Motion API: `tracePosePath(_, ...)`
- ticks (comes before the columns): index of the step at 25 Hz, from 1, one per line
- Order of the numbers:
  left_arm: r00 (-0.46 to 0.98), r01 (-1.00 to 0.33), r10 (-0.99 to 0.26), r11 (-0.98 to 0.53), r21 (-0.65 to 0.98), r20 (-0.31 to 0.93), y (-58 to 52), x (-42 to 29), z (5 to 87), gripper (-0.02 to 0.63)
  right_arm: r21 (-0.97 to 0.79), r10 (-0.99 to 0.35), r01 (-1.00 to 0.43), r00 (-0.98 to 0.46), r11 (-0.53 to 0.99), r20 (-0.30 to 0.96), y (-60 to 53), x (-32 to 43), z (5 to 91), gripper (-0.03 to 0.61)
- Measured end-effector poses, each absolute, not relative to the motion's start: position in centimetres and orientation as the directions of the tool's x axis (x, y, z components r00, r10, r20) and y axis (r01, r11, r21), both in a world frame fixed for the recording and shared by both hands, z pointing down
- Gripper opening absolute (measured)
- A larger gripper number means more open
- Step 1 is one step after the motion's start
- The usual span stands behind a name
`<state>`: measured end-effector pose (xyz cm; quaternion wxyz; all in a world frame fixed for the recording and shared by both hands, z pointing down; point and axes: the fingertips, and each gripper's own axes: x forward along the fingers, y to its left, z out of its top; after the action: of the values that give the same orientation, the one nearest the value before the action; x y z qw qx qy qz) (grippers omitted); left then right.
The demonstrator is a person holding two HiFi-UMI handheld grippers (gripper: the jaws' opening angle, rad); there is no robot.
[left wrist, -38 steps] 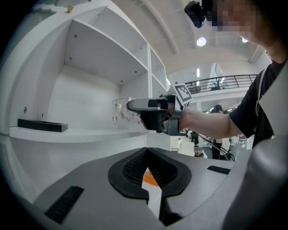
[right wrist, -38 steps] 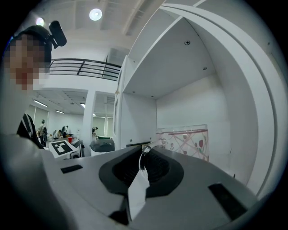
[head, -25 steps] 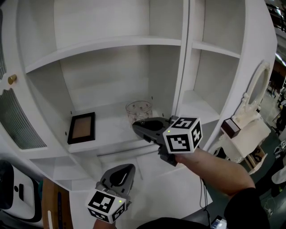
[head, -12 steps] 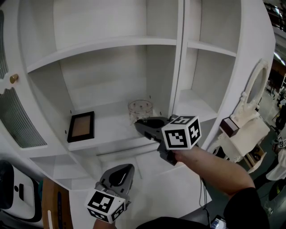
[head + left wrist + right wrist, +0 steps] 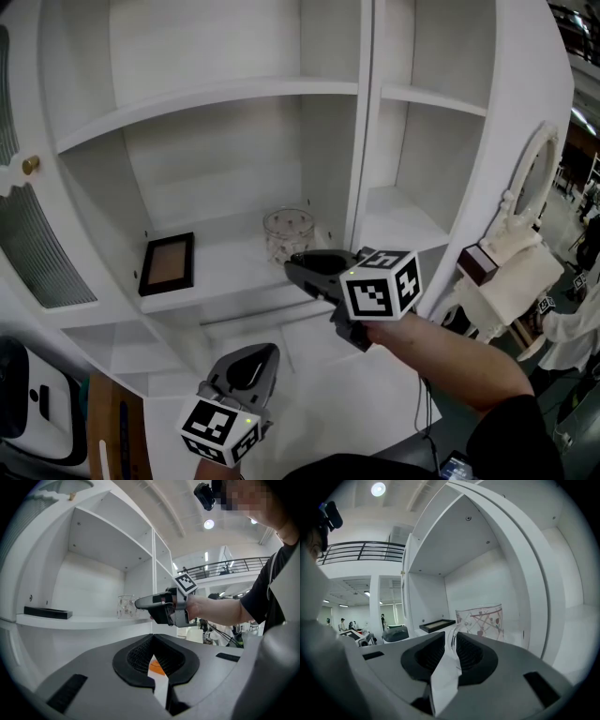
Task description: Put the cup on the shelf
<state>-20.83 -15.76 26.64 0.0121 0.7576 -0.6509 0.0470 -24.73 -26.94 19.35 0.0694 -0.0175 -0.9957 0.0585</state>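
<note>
On the shelf [image 5: 220,277], the cup [image 5: 289,234] stands upright near its right wall; my right gripper [image 5: 295,265] pinches its handle [image 5: 452,638], jaws just easing apart to let go, while my left gripper [image 5: 259,356] idles below, jaws together

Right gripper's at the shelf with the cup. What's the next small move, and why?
Probably finish opening the right gripper. The cup looks to be standing upright on the shelf, its handle between jaws that have just begun easing apart; letting go fully comes before backing out.
</note>
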Motion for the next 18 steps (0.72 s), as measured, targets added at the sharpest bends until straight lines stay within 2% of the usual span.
tracePosePath(18,0.135,-0.990,-0.987,-0.138,-0.028,0.081,-14.4,-21.0,27.1,0.011,-0.167,-0.101,-0.120,-0.988,0.979,0.114,-29.2,-24.8,19.2,0.032)
